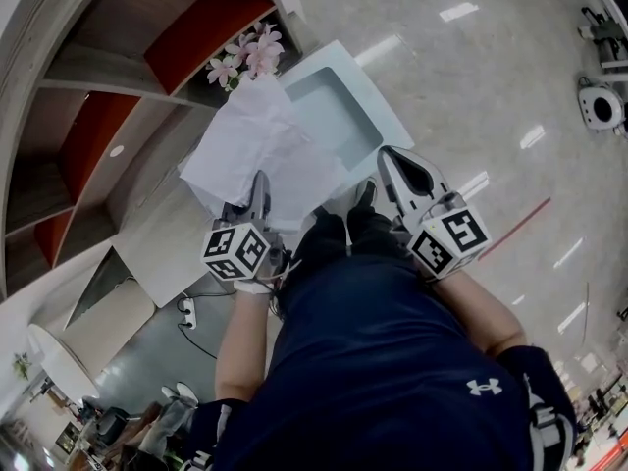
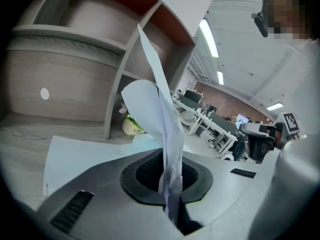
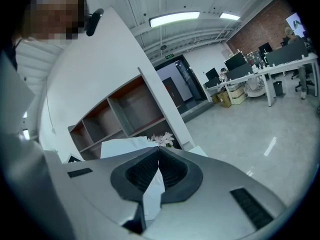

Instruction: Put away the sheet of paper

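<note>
The left gripper (image 1: 260,183) pinches a crumpled white sheet of paper (image 1: 250,145), holding it up by a pale blue tray (image 1: 339,111) near a shelf (image 1: 147,57). The right gripper (image 1: 386,155) is pressed together, empty.

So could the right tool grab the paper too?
Probably yes. The right tool is close beside the sheet of paper that the left tool pinches, and nothing stands between them. But its jaws are shut, so they would have to open first.
</note>
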A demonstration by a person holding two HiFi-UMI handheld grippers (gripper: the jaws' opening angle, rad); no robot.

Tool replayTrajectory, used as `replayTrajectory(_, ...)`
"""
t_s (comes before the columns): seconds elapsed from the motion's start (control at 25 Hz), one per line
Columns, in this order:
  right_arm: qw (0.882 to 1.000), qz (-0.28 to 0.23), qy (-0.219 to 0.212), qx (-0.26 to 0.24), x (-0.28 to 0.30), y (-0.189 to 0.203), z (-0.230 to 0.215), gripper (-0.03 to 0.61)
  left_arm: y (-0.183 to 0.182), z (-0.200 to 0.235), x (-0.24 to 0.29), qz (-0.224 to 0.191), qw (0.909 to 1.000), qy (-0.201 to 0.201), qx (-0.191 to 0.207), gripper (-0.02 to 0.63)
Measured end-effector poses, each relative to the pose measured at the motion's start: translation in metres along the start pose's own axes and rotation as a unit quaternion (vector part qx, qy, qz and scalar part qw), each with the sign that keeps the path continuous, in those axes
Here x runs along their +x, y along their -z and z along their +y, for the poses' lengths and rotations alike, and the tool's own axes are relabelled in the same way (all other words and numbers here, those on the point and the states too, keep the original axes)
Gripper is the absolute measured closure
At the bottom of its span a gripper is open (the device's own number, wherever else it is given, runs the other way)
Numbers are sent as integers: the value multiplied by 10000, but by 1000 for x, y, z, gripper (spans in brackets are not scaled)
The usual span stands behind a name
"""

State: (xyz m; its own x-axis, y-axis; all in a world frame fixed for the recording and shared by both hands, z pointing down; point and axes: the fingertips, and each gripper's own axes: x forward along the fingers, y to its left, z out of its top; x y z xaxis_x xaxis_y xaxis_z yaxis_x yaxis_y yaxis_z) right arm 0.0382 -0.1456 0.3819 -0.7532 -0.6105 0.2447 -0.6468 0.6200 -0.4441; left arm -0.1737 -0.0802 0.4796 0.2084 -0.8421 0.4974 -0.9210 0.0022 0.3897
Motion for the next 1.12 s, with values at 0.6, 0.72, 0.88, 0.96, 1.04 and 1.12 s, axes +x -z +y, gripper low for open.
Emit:
replayTrajectory(0.6,9989,429,-206,50,36,21,25,565,64,107,1,498,9888,-82,-1404,598)
replayTrajectory(0.72,9986,496,-177,65,36,24,26,565,74,119,3,552,9834,29,-1725,598)
replayTrajectory(0.88,9986,520,-62,70,34,26,23,565,86,124,13,790,9807,166,-1783,598)
replayTrajectory(0.96,9986,529,-6,54,33,27,20,565,87,122,20,878,9810,214,-1717,598)
replayTrajectory(1.04,9986,525,59,57,31,29,17,565,87,119,28,940,9812,275,-1662,598)
replayTrajectory(1.12,9986,507,135,96,27,30,13,565,88,115,34,1011,9813,318,-1606,598)
